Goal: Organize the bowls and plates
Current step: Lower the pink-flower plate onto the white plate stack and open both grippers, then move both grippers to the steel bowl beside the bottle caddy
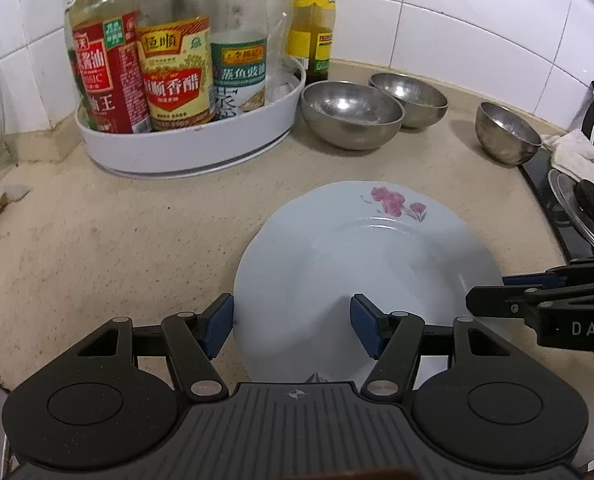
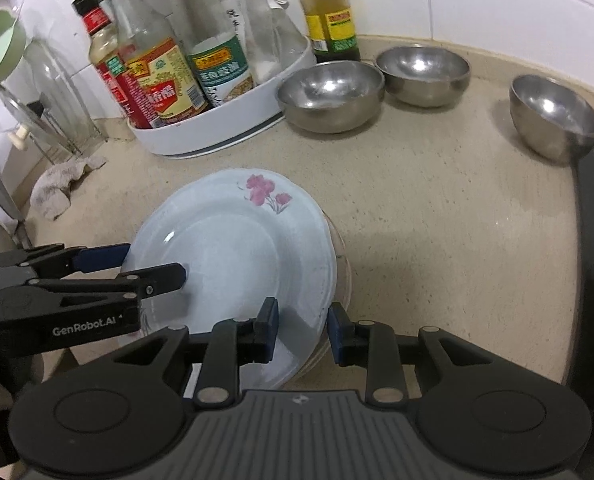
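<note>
1. Left wrist view: a round pale-blue ceramic plate with a pink flower print lies on the speckled beige countertop.
2. The left gripper stands about half open, straddling the plate's near-left rim; its pads look clear of it.
3. The right gripper is narrowly parted astride the plate's near rim; contact is unclear.
4. Three round steel bowls sit behind.
</note>
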`<state>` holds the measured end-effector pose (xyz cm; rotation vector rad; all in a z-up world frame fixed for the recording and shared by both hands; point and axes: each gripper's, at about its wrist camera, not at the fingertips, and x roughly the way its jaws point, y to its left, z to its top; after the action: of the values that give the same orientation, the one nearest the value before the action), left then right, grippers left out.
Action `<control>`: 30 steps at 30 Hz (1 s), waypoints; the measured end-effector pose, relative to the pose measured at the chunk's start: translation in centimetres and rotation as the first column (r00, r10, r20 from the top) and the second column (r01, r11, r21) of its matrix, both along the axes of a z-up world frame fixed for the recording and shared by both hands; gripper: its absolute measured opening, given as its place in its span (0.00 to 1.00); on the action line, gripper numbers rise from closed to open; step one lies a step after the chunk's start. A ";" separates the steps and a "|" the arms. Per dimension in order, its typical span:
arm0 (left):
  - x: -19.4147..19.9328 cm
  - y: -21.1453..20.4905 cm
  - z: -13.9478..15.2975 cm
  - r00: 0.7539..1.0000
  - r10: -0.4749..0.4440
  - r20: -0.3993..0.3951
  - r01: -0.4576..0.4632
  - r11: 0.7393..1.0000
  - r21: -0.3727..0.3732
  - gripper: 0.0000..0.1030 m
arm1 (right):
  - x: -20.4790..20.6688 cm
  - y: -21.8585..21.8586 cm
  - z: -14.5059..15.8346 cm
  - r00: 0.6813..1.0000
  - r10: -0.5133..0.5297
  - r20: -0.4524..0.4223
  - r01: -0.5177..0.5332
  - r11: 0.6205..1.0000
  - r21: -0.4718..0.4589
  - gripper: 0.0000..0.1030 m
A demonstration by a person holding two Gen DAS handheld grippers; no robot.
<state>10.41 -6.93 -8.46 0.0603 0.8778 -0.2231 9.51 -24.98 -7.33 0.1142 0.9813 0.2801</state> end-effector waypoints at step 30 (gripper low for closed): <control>4.7 -2.1 2.2 0.989 -0.105 0.102 0.108 0.994 -0.021 0.74 | 1.9 -1.1 1.6 0.992 -0.020 0.126 0.036 0.991 -0.127 0.32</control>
<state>15.07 -9.07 -6.27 0.0937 0.7714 -0.3288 11.43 -26.04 -5.72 -0.0069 0.8709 0.1947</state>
